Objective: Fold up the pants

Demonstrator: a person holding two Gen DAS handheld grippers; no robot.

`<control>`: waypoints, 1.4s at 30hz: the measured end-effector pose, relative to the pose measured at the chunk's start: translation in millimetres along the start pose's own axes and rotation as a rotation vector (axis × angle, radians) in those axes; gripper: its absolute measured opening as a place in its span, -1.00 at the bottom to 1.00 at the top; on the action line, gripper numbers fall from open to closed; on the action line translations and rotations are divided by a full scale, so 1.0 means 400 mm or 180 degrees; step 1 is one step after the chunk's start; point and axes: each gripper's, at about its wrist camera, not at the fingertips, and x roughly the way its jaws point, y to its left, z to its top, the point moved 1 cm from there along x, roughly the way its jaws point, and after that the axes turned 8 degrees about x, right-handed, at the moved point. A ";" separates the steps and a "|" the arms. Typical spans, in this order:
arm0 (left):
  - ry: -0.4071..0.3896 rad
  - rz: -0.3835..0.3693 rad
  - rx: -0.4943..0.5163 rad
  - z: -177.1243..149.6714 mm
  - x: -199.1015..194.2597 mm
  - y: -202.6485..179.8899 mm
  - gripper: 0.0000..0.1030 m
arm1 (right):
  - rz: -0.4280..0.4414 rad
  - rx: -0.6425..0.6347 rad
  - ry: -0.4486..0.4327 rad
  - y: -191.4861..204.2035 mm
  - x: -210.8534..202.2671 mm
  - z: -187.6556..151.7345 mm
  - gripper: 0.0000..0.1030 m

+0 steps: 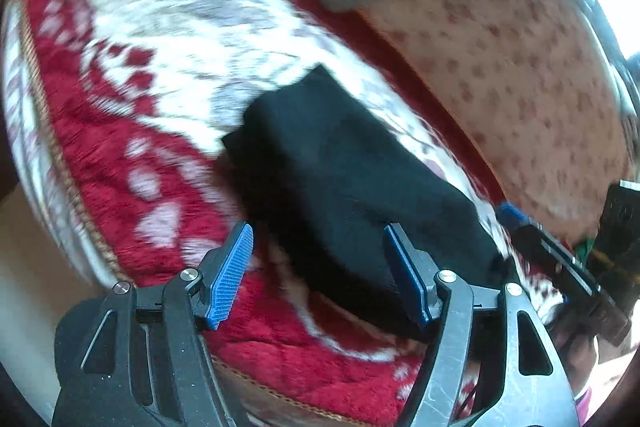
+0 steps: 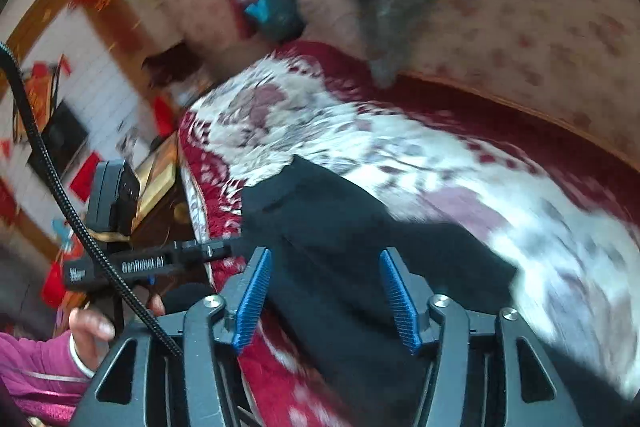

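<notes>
Two grippers, left gripper (image 1: pixel 318 275) and right gripper (image 2: pixel 326 297), are hovering with fingers spread, pinching nothing, above folded black fabric pants (image 1: pixel 340 187) lying on a red-and-white plush blanket (image 1: pixel 160 67).

Both tongs are showing the same build: dark grey metal linkage arms with triangular cut-outs, silver round screw heads at the pivots, and blue ribbed pads lining the fingers. The left tongs (image 1: pixel 318 275) are showing scuffed, scratched metal on one arm. The right tongs (image 2: pixel 326 301) are carrying a black braided cable running across their frame. In the right wrist view the left tongs are bearing white lettering along a black bar. The person is wearing a pink sleeve (image 2: pixel 38 367) with a white cuff.
</notes>
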 end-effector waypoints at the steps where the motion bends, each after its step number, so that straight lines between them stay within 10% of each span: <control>1: -0.0005 0.0009 -0.0066 0.003 0.005 0.010 0.32 | 0.0018 -0.0086 0.0073 0.013 0.032 0.025 0.19; 10: -0.0044 0.0023 -0.0273 0.020 0.053 0.044 0.32 | 0.0015 -0.0509 0.0696 0.028 0.314 0.158 0.20; 18: -0.0095 0.0078 -0.0155 0.031 0.087 0.019 0.72 | 0.0226 -0.0458 0.1049 -0.008 0.440 0.181 0.20; 21: -0.0165 0.0001 -0.0101 0.037 0.095 0.022 0.71 | 0.0280 -0.0598 0.1062 0.002 0.449 0.172 -0.11; 23: -0.0230 0.0035 -0.0093 0.040 0.091 0.032 0.00 | 0.0303 -0.0572 0.1005 0.000 0.442 0.173 -0.34; 26: -0.0214 -0.0206 -0.0176 0.045 0.087 0.053 -0.53 | 0.0409 -0.0518 0.0890 -0.003 0.409 0.174 -0.64; 42: -0.0767 -0.0782 0.0666 0.069 -0.146 -0.213 -0.69 | 0.0604 -0.0375 0.0133 0.034 0.028 0.217 -0.71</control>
